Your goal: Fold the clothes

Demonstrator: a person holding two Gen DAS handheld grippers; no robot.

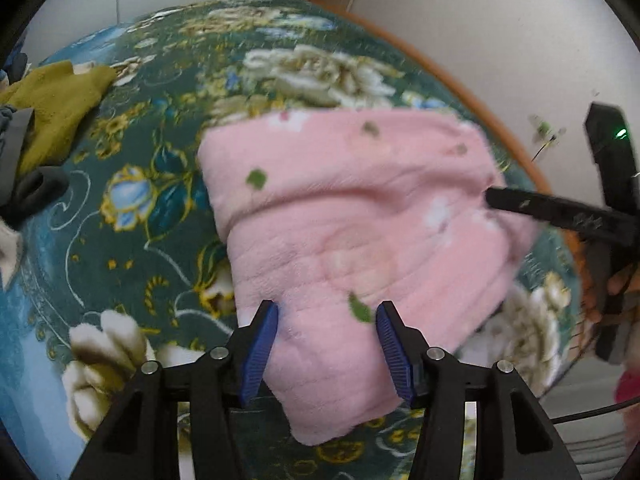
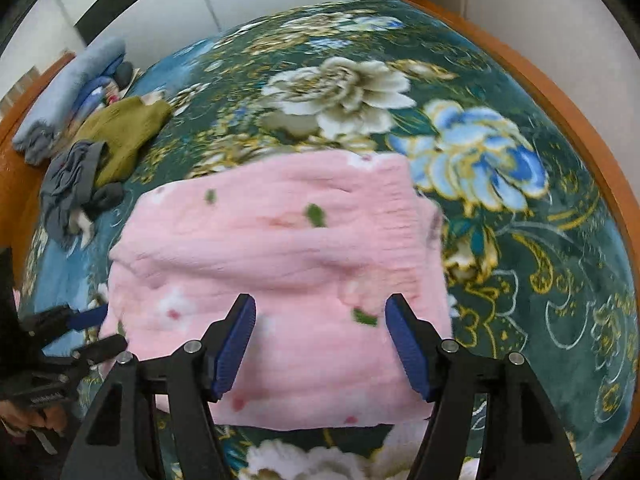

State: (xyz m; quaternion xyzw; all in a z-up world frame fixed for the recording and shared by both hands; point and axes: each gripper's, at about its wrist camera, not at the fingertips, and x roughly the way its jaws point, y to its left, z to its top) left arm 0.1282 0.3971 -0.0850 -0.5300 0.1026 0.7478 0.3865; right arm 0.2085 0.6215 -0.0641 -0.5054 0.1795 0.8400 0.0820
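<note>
Jaws on both tools are standing spread apart with nothing between the pads, each pair framing the pink garment (image 1: 352, 248) from its own side. Seen along the left gripper (image 1: 327, 350), the folded pink fleece is lying dead ahead at twelve o'clock, its near corner running under the blue pads and down toward six o'clock, while its long axis is slanting from about ten o'clock to four o'clock across the floral blanket (image 1: 120, 208) covering the bed. Seen along the right gripper (image 2: 320, 350), the same garment (image 2: 280, 264) is lying broadside, its long axis running nine to three o'clock, its near hem sitting just below the fingertips toward six o'clock. The left gripper is showing in that view at about eight o'clock (image 2: 86, 332), just beside the garment's left edge; the right one is appearing in the left view at three o'clock (image 1: 520, 202), its tip touching or nearly touching the right edge, though blur is making that hard to settle. Both tools are looking about equally near, so the next fold probably depends on each one closing on its own end of the near hem. An olive garment (image 2: 120, 136) and a grey bundle (image 2: 76, 188) are waiting at ten o'clock, well apart from the pink piece.
</note>
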